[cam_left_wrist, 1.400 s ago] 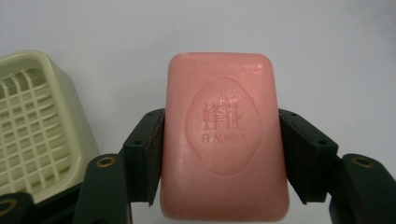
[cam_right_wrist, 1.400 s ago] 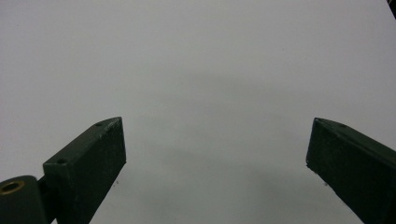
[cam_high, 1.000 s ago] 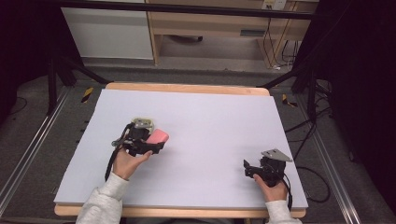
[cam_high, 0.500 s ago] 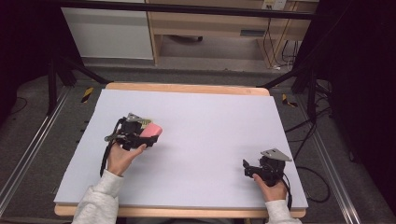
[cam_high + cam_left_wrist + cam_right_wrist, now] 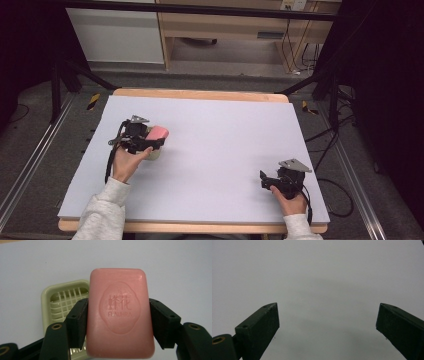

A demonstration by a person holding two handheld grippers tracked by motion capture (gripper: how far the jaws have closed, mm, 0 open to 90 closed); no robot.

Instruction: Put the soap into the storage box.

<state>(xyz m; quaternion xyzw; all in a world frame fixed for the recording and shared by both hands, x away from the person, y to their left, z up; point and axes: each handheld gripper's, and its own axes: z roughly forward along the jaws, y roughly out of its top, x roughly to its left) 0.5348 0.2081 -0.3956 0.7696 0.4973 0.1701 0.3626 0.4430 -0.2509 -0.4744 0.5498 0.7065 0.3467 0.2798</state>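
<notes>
The pink soap bar sits clamped between your left claw jaws, one pad pressing each long side, stamped face toward the camera. Beneath and left of it in the left gripper view lies the pale green soap dish, on the white surface. In the high view, that's centre-left. Your right claw, lower right, is spread wide over bare surface.

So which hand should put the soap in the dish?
Left. The left gripper already clamps the pink soap just above the dish; the right gripper sits open, far across the table.
</notes>
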